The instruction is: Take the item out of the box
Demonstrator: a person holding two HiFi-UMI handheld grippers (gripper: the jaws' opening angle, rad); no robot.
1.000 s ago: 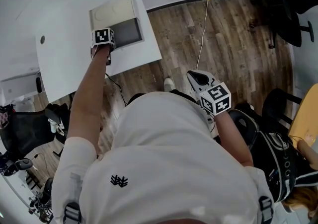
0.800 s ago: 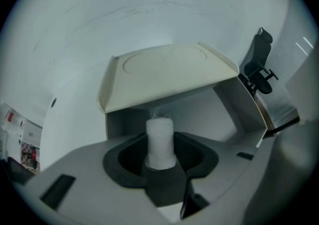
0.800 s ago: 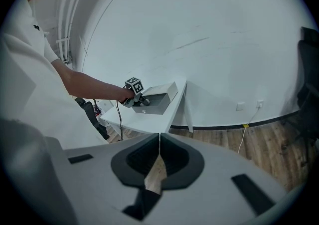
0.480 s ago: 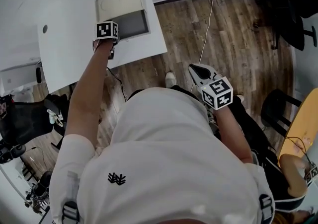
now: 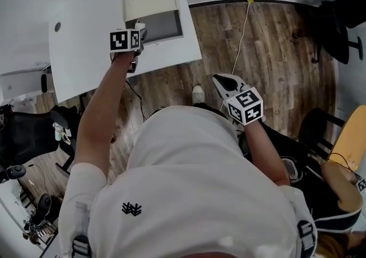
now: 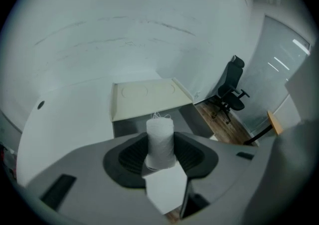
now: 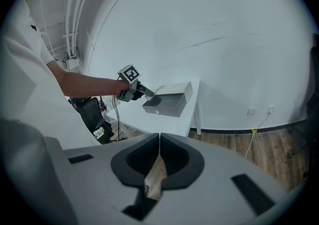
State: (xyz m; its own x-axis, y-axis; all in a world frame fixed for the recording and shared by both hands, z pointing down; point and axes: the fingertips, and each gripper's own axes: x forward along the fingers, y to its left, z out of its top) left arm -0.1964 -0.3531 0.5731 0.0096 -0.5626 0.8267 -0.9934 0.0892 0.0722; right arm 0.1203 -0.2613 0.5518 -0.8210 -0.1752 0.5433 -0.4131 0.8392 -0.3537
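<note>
Head view: the left gripper (image 5: 139, 28) reaches over the white desk (image 5: 86, 51), at the 8 o'clock edge of the open box (image 5: 164, 24). The right gripper (image 5: 222, 82) hangs at its 4 o'clock, over the wooden floor (image 5: 274, 51).

Left gripper view: the 2 fingers (image 6: 192, 156) press on a white spool of thread (image 6: 160, 136), upright between them. The box lies at 12 o'clock behind it.

Right gripper view: its 2 fingers (image 7: 177, 161) meet with nothing between them. At 12 o'clock beyond them the box sits on the desk, with the left gripper at its near corner.
</note>
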